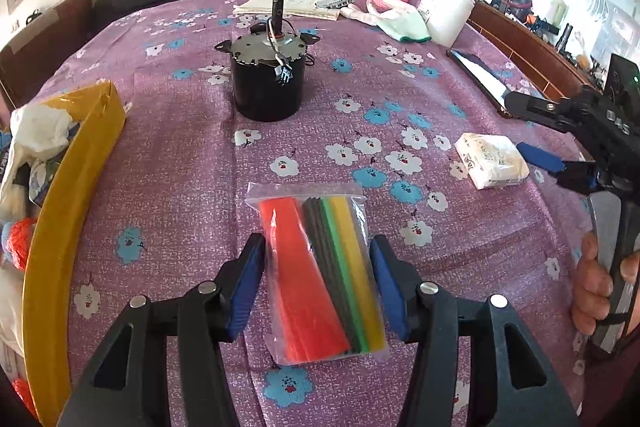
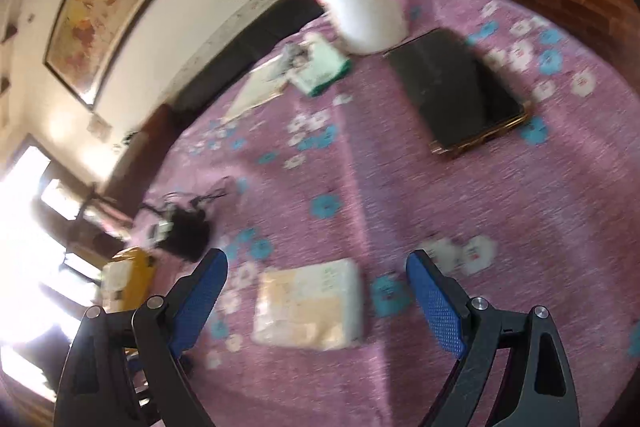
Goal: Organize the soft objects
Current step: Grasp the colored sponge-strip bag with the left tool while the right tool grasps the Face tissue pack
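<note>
Now, left claw (image 1: 318,259) narrowed around clear plastic bag of coloured foam strips (image 1: 320,275) on purple floral surface (image 1: 180,163), pads at its edges. Light, slippery, squashy; best pinched mid-pack.

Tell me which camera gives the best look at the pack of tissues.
The left wrist view: the pack of tissues is sharp there, lying on the tablecloth with its printed wrapper readable as a shape. The right wrist view has it bigger, between the open right gripper fingers, but blurred.
</note>
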Demonstrator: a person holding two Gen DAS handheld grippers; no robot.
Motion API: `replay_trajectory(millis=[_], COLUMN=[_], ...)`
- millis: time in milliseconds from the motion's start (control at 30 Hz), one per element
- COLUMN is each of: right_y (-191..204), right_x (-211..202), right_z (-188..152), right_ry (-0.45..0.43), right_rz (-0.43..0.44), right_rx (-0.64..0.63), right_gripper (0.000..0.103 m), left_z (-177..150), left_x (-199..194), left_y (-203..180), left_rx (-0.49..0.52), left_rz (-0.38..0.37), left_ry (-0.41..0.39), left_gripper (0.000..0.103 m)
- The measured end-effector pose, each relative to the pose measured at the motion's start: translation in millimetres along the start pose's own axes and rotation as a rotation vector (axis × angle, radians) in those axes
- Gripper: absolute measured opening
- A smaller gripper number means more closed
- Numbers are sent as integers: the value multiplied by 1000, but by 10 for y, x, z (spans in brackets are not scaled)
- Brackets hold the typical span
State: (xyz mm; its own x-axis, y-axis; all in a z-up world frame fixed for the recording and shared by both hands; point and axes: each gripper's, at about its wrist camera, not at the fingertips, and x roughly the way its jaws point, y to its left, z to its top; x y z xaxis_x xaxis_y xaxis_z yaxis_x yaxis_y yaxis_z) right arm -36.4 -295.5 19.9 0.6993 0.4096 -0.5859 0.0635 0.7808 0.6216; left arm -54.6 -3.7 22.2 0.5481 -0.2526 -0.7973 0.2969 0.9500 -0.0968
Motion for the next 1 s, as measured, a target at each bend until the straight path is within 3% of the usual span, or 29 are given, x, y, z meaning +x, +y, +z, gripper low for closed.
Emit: replay_trajectory(millis=[100, 300, 367, 467, 533, 633, 767, 900, 1000], right_y=[101, 448, 579, 832, 962, 1133, 1066, 1034, 1061], right_x=[47, 154, 51, -35, 32, 302, 645, 730, 698], right_z=[-55, -392, -391, -305, -276, -288, -317, -365, -408], right_ry=[62, 346, 333, 237, 222, 248, 315, 306, 291], right_rz=[83, 252, 175, -87, -188, -268, -330, -346, -347], right_rx=[-8, -37, -110, -311, -405, -534, -591, -611, -624], right_gripper=[94, 94, 94, 94, 94, 94, 94, 94, 86], left_z=[2, 4, 3, 5, 4, 6, 7, 9, 11], left_x=[0, -4, -8, -10, -11, -11, -7, 22, 58], left_y=[-2, 11, 35, 37, 40, 45, 38, -40, -144], left_rx=[7, -4, -16, -22, -22, -25, -21, 17, 62], left_rz=[7, -16, -31, -38, -38, -45, -47, -64, -30], left_ry=[2, 0, -3, -4, -4, -5, -3, 11, 26], left_gripper=[53, 56, 56, 56, 56, 57, 59, 77, 81])
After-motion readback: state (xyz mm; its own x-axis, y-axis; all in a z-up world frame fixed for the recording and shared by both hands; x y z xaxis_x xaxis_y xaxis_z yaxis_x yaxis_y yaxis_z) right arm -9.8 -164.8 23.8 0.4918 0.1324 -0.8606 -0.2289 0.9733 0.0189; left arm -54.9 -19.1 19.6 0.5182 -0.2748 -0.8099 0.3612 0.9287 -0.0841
